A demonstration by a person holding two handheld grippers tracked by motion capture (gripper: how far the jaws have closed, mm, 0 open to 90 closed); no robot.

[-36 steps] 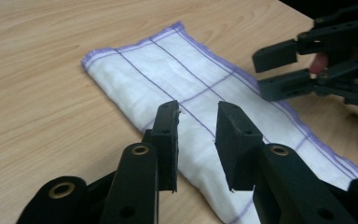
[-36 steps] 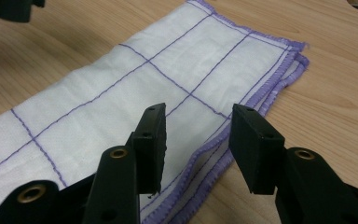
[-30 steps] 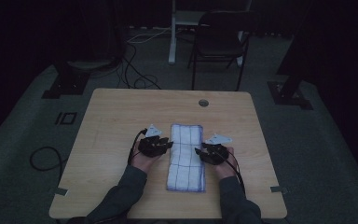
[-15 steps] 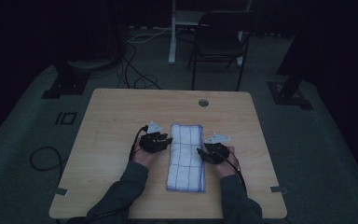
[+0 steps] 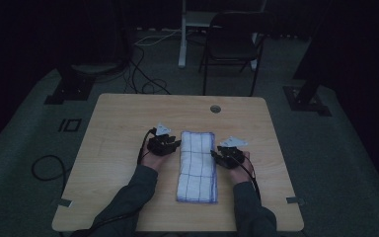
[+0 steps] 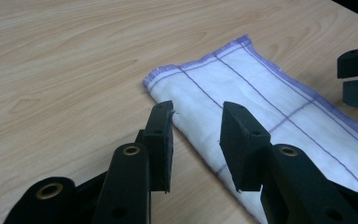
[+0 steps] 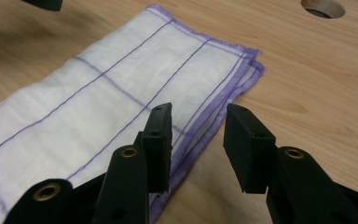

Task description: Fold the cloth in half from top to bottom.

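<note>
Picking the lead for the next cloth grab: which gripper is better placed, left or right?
Right, marginally. The right gripper stands open straddling the folded cloth at its purple layered edge. The left gripper, also open, hovers over the cloth's smooth folded side, so less to pinch.

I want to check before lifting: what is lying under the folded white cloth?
The cloth lies flat on the wooden table; bare wood shows all around it. Stacked layers show at its edge. Anything between or beneath them is covered.
</note>
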